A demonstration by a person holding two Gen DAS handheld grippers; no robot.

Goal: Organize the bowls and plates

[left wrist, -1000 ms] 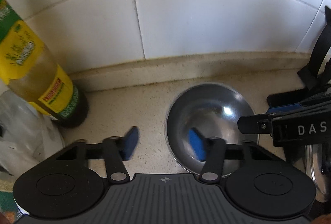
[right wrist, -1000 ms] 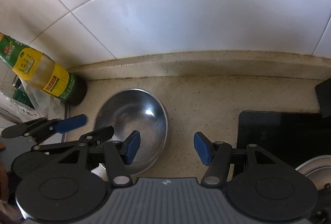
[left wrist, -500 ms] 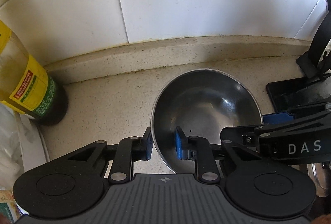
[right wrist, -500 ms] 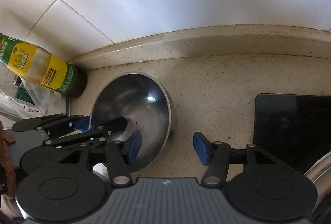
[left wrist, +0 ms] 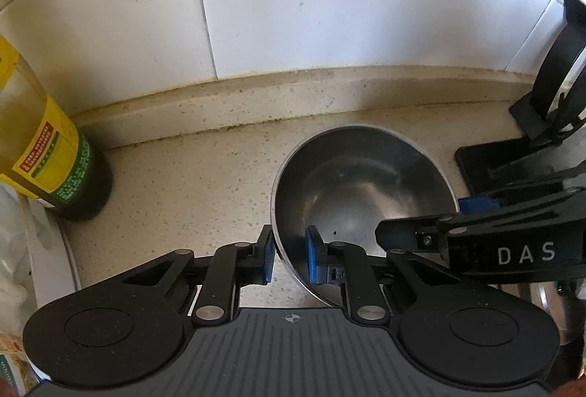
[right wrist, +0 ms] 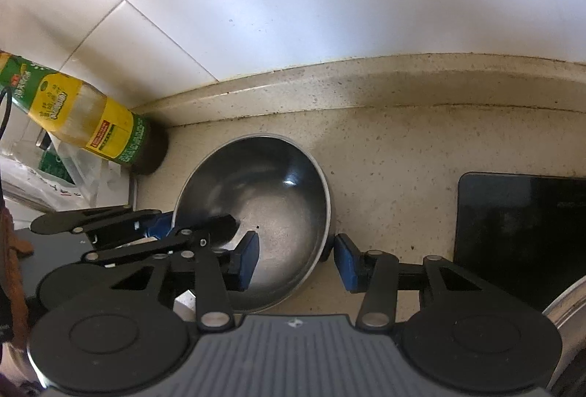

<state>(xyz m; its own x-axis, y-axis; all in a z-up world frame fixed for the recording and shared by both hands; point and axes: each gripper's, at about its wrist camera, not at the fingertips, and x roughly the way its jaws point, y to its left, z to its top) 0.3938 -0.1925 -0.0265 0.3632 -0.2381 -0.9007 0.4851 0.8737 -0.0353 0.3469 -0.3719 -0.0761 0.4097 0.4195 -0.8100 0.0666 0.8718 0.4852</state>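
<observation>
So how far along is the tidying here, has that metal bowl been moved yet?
Not yet. The steel bowl sits on the speckled counter near the oil bottle. In hand: the left gripper has closed its pads on the bowl's left rim, while the right gripper straddles the opposite rim, open. No sorted dishes are in view. Left: closing the right, lifting, placing.

White tiled wall (left wrist: 329, 12), speckled countertop (left wrist: 190, 184)
</observation>
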